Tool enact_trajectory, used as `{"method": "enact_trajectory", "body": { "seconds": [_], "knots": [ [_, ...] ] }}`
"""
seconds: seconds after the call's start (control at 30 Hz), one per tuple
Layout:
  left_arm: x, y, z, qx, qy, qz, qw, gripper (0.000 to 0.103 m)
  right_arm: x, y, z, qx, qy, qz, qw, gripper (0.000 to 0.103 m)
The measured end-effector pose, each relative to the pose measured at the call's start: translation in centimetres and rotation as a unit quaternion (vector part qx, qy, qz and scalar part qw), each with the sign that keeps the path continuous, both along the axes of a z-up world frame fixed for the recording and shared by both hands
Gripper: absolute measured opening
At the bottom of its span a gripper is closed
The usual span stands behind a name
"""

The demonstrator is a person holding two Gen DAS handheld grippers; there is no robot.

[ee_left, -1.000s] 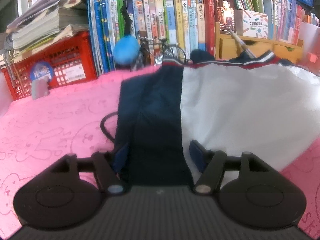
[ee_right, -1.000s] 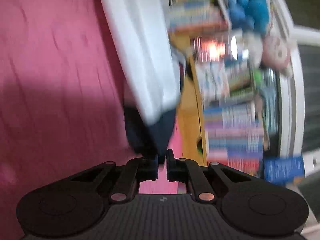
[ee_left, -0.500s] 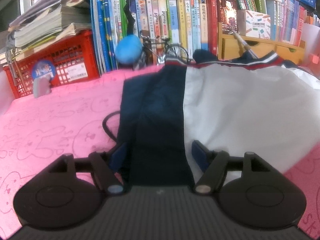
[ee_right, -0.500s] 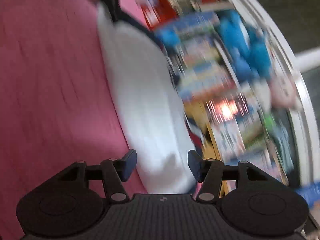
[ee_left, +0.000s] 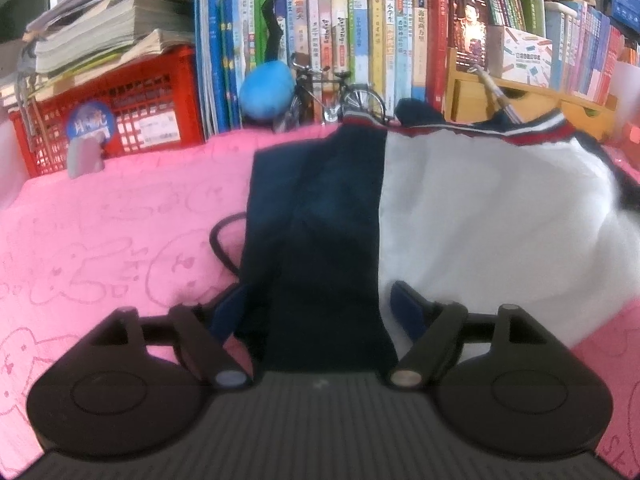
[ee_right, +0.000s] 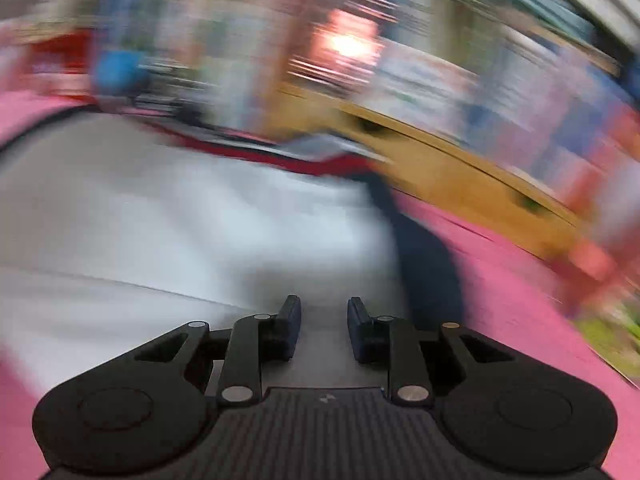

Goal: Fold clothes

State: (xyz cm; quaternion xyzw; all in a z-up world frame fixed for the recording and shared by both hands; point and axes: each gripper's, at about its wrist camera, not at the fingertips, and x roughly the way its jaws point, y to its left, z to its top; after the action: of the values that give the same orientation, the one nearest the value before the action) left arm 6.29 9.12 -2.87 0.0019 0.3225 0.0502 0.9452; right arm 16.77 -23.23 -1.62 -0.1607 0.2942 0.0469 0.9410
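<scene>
White garment with navy sleeves and a red-striped collar (ee_left: 480, 216): lies flat on the pink cloth printed with rabbit outlines (ee_left: 112, 248), collar toward the books at the back. Its navy sleeve panel (ee_left: 316, 248) is folded lengthwise over the white body, running from the collar down toward the camera. The right wrist view, heavily blurred, shows the same garment (ee_right: 180, 216) spread below the tool, with a dark sleeve edge at its right side against the pink cloth (ee_right: 512, 280)

Left gripper (ee_left: 316, 312): jaws wide apart and just opened further; the blue pads stand on either side of the navy sleeve panel's near end, and no pinch on the fabric is visible

Right gripper (ee_right: 324, 320): jaws have just been closing and now stand a narrow gap apart, over the white cloth, with nothing gripped between them

Thin black cord loop (ee_left: 224, 240): on the pink cloth, just beside the left edge of the navy panel

Blue plush ball (ee_left: 267, 90) and small metal model bicycle (ee_left: 336, 96): side by side behind the garment

Red plastic crate (ee_left: 120, 108): at back left, stacked papers on top

Row of upright books (ee_left: 372, 40): along the back; a light wooden drawer unit (ee_left: 532, 108) beside them
</scene>
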Motion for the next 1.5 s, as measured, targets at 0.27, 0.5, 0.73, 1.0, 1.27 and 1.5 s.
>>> {"method": "enact_trajectory", "body": {
  "seconds": [0.27, 0.5, 0.73, 1.0, 1.27, 1.5],
  "knots": [
    [-0.7, -2.5, 4.6, -0.014, -0.076, -0.031, 0.9965, 0.065, -2.4, -0.5, 4.5, 0.126, -0.008, 0.072, 0.989, 0.028],
    [7.3, -8.3, 1.9, -0.048, -0.024, -0.123, 0.9909, 0.049, 2.3, 5.4, 3.2, 0.229, 0.078, 0.163, 0.957, 0.028],
    [11.6, -6.1, -1.0, 0.081, -0.029, -0.048, 0.9951, 0.049, 7.0, 5.7, 0.9, 0.138, 0.058, 0.106, 0.983, 0.002],
    [12.0, -1.8, -1.5, 0.039, -0.02, 0.006, 0.999, 0.05, 8.1, 1.5, 1.3, 0.154, 0.043, 0.074, 0.984, 0.0],
    [12.5, -1.0, -1.6, 0.018, -0.011, 0.016, 0.9996, 0.05, 8.8, -1.7, 0.5, 0.013, -0.008, -0.09, 0.996, 0.012],
    [12.6, -0.9, -1.5, 0.016, -0.011, 0.017, 0.9997, 0.051, 3.3, -1.5, 3.9, 0.141, -0.021, -0.061, 0.988, 0.025]
  ]
}}
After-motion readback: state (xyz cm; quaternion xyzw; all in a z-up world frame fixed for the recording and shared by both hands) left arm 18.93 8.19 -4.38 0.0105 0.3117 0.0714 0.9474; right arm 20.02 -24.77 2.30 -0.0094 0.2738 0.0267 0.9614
